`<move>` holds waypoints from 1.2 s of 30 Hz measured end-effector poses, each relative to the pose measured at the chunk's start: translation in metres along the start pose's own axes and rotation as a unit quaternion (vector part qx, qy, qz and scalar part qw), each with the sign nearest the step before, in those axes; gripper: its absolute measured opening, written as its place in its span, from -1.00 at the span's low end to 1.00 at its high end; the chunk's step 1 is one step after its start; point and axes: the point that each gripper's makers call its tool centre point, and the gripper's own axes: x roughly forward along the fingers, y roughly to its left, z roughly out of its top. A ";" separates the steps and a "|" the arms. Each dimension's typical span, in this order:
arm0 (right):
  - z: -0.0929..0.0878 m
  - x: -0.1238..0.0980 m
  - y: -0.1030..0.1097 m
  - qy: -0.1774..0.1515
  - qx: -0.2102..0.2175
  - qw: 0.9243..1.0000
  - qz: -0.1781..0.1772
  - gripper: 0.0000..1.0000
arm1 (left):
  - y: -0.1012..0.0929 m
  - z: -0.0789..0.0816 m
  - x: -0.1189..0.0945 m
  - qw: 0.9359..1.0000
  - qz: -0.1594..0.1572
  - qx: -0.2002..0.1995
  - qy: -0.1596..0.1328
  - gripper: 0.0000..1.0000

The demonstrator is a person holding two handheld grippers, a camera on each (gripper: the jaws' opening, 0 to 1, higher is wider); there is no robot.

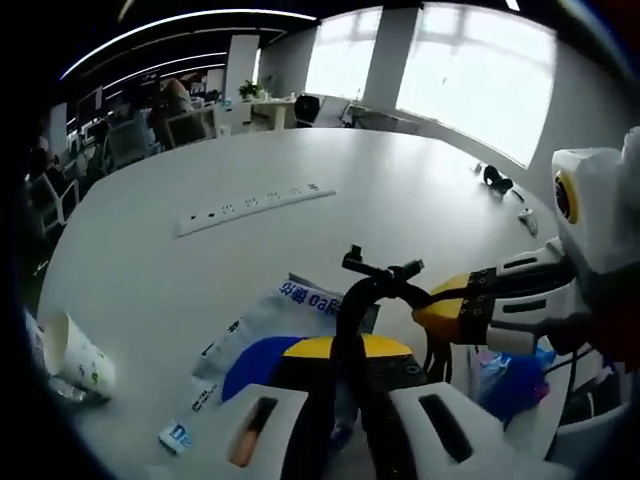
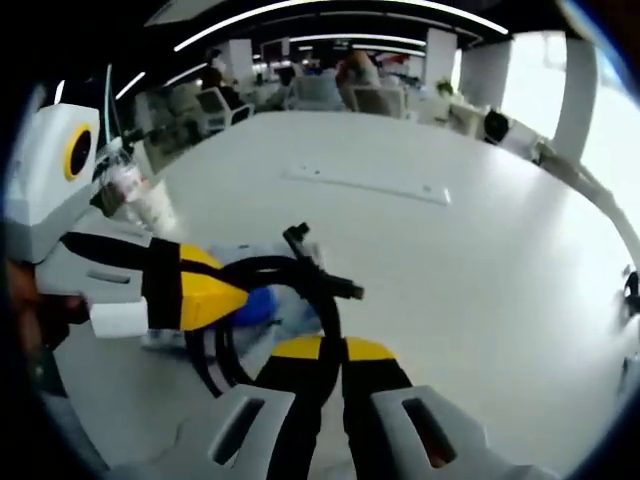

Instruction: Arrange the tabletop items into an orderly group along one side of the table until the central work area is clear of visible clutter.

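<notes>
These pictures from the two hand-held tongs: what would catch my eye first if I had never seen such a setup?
Probably the black cable, looped up in the foreground where both yellow-tipped tongs meet; the left tongs and the right tongs each appear pinched shut on it. Under it lies a crinkled plastic bag with blue print, on a big white table. A paper cup lies tipped at the table's edge, and a white power strip sits farther back.

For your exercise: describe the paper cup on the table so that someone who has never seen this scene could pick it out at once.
Start with the big white table and find the long white power strip lying flat across its middle. From there, move toward the table's near edge, left in the left gripper view. The paper cup lies tipped on its side there, the one white cone-shaped thing with small green marks.
</notes>
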 end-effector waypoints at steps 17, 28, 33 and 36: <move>-0.019 -0.021 0.025 0.003 0.014 1.000 0.011 -0.96 | -0.008 -0.017 -0.029 1.000 0.001 0.023 0.010 -0.90; -0.039 -0.035 0.045 0.015 0.015 0.999 0.024 -0.96 | -0.015 -0.040 -0.049 0.999 0.001 0.032 0.022 -0.90; -0.050 -0.040 0.057 0.021 0.020 0.999 0.032 -0.96 | -0.017 -0.051 -0.059 0.999 -0.001 0.034 0.030 -0.90; -0.055 -0.042 0.061 0.022 0.024 0.999 0.037 -0.96 | -0.018 -0.056 -0.063 0.999 0.002 0.035 0.032 -0.90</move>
